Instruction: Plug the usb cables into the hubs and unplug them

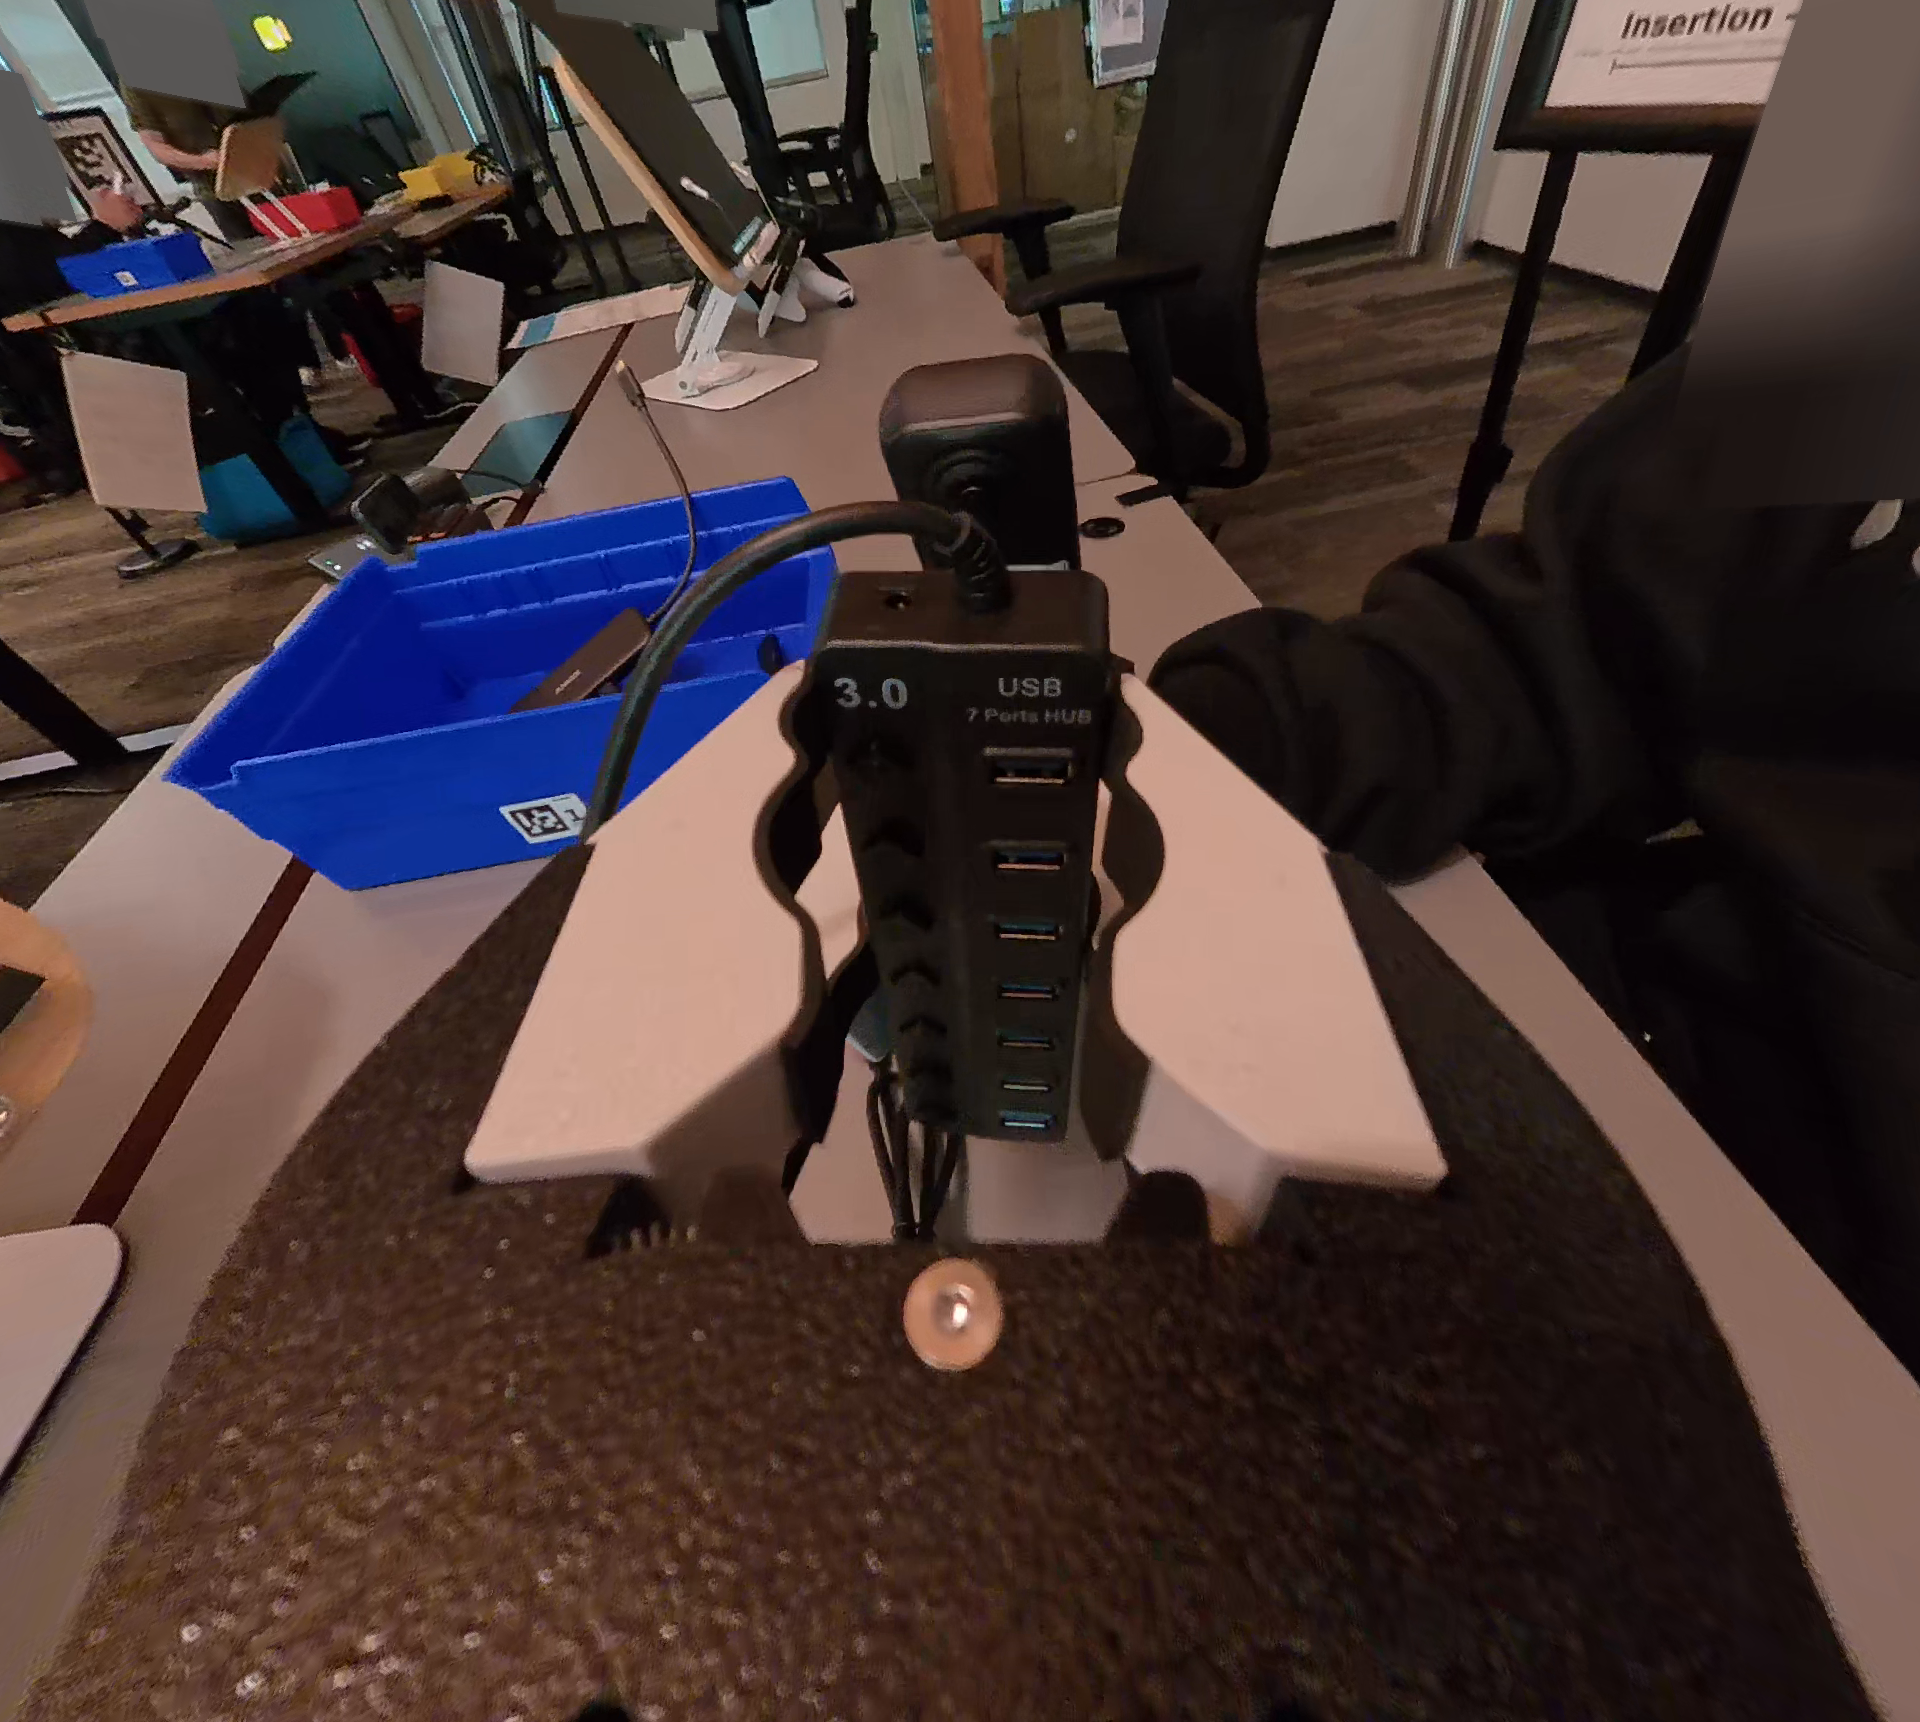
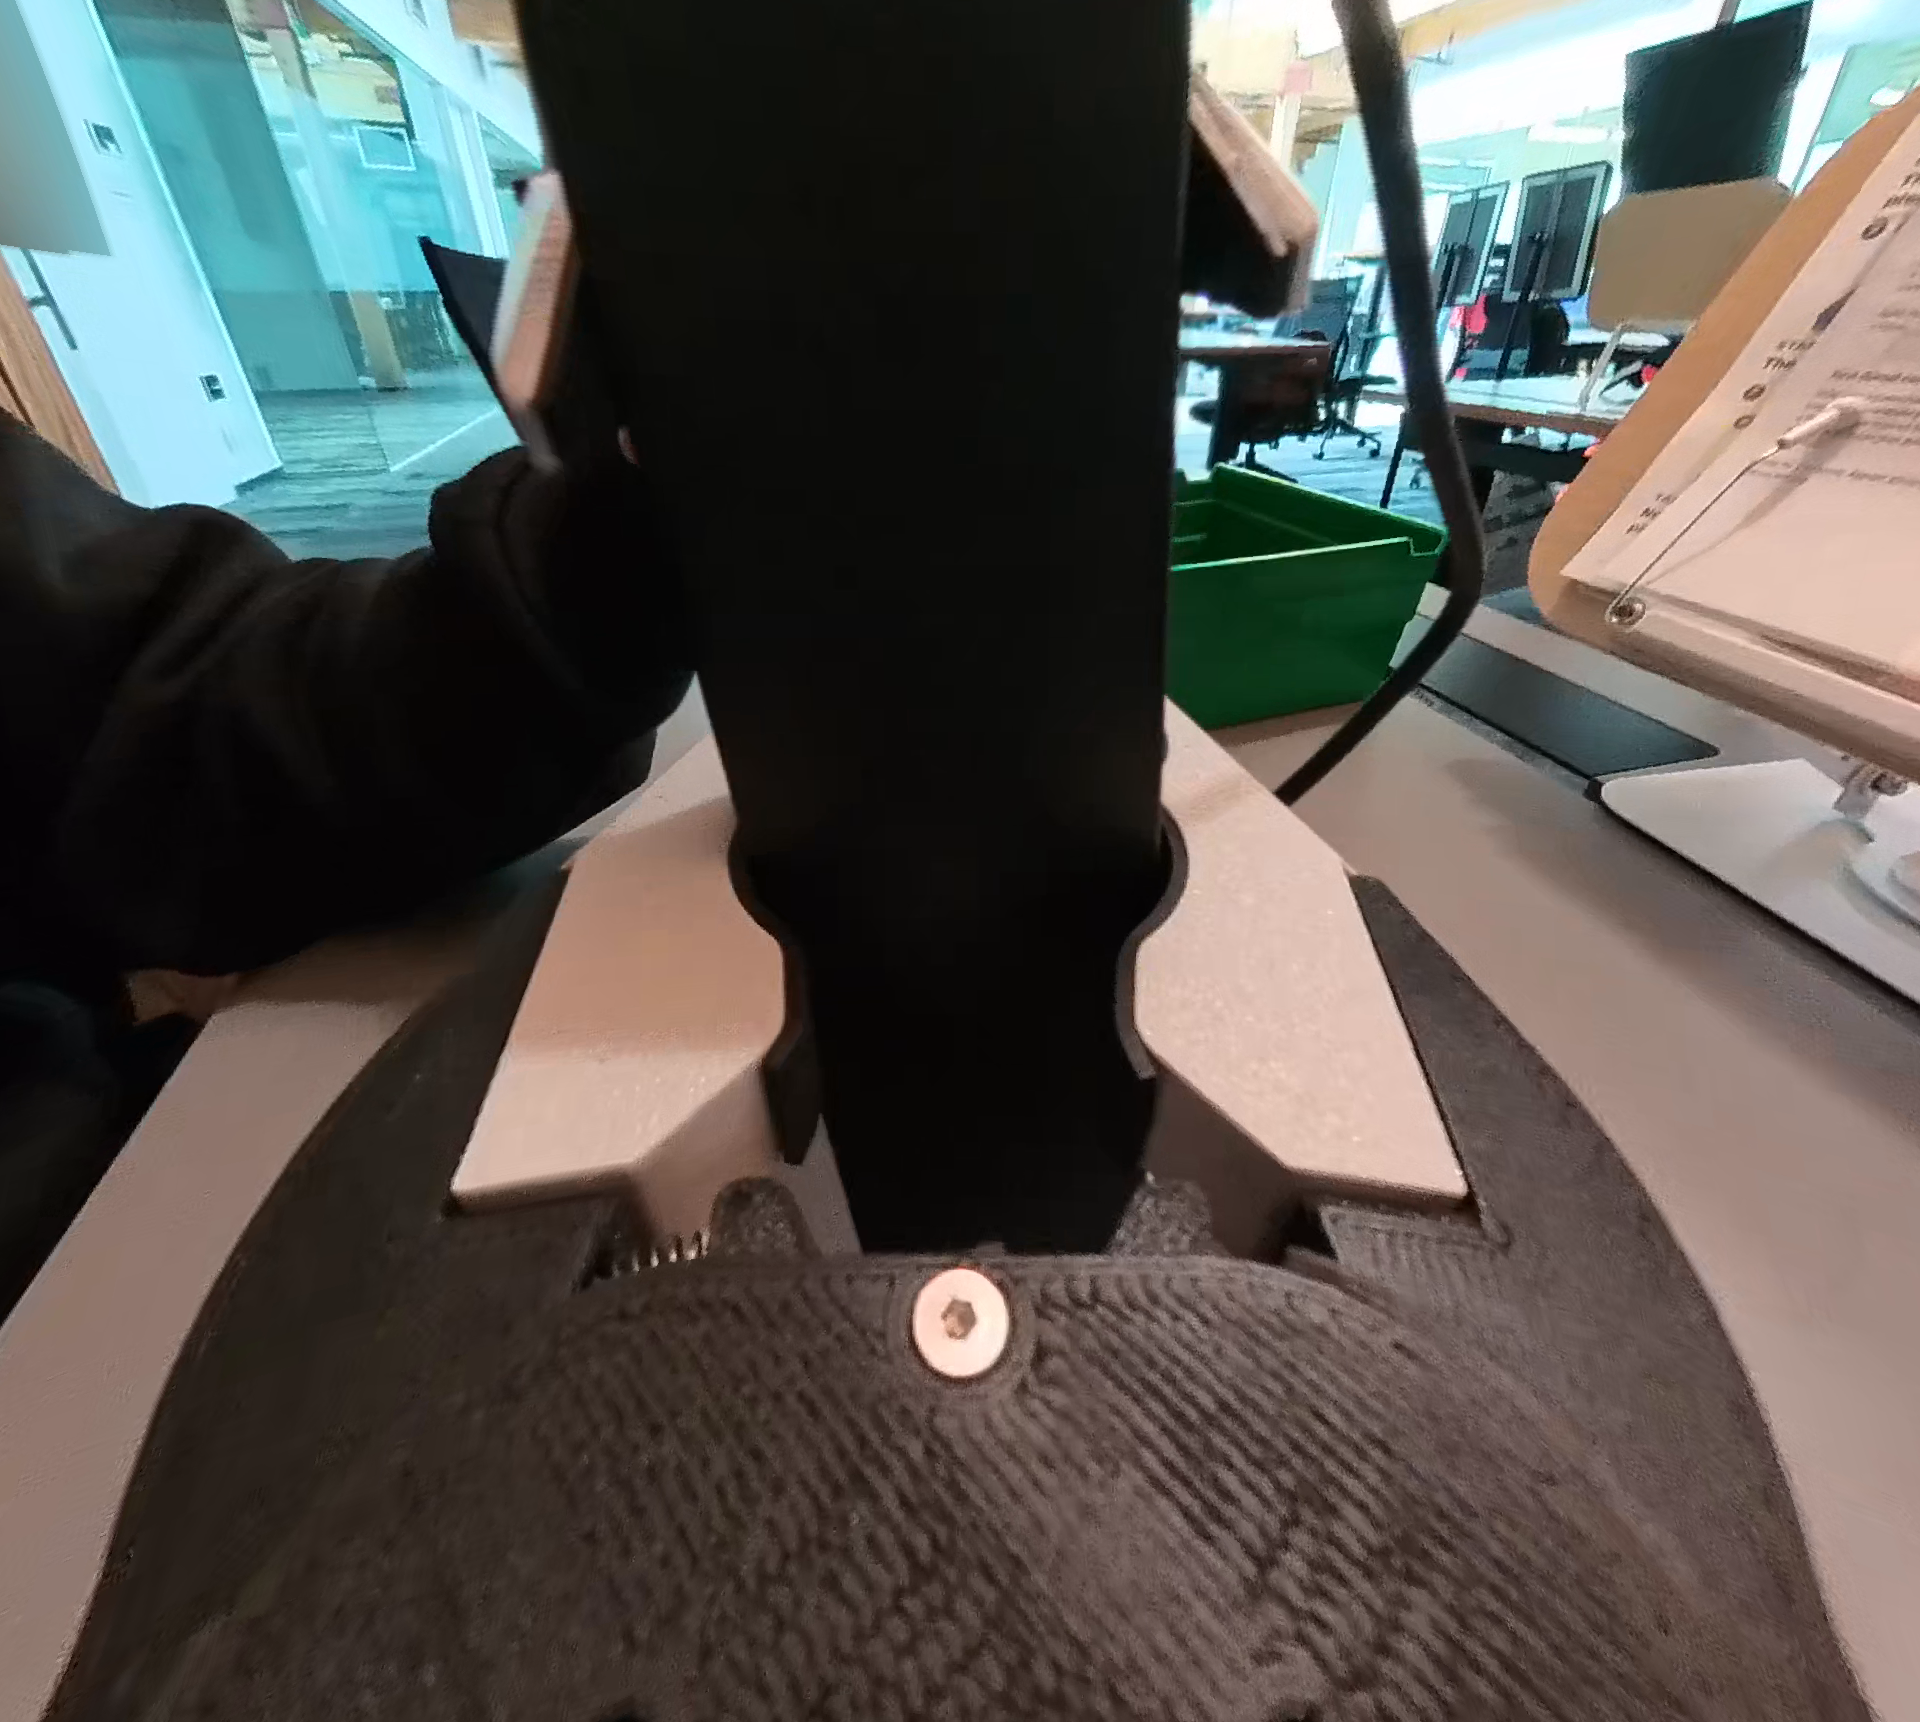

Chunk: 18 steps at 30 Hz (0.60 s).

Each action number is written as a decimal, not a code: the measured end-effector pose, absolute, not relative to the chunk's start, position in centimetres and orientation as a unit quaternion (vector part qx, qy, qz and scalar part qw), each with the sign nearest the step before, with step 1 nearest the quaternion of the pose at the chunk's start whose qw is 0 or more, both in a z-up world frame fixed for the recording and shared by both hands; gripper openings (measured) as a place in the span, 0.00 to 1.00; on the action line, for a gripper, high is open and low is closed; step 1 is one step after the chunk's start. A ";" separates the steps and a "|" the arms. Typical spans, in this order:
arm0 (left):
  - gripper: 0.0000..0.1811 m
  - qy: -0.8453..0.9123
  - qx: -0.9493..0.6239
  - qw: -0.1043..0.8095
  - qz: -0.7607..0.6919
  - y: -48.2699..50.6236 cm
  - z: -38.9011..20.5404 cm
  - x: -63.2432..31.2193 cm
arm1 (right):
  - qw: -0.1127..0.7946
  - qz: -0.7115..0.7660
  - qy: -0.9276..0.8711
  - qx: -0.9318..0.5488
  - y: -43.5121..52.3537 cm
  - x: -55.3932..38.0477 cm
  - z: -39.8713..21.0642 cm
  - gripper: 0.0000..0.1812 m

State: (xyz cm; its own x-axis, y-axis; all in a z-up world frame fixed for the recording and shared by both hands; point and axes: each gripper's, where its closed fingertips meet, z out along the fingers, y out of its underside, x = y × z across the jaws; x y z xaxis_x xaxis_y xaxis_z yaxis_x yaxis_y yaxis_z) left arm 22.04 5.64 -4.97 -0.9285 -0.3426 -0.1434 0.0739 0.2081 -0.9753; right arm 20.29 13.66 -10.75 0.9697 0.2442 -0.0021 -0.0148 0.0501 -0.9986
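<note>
A black multi-port USB hub stands between the fingers of my left gripper, which is shut on its sides. Its row of ports faces the camera and shows no plugs. Its thick black cable leaves the far end and loops down to the left. In the right wrist view the hub's plain black back fills the gap of my right gripper, which is shut on it. The left gripper's fingers flank the hub's far part. The cable hangs at the right.
A blue bin on the grey table holds a slim dark hub with a cord. A green bin stands behind. A document stand is at the right. A black sleeve crosses the table edge. An office chair is beyond.
</note>
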 end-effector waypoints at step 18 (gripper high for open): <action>0.28 0.776 -0.108 0.136 -0.606 5.9 -6.1 21.8 | 0.693 0.066 -0.085 -0.713 13.9 20.3 -11.1 0.34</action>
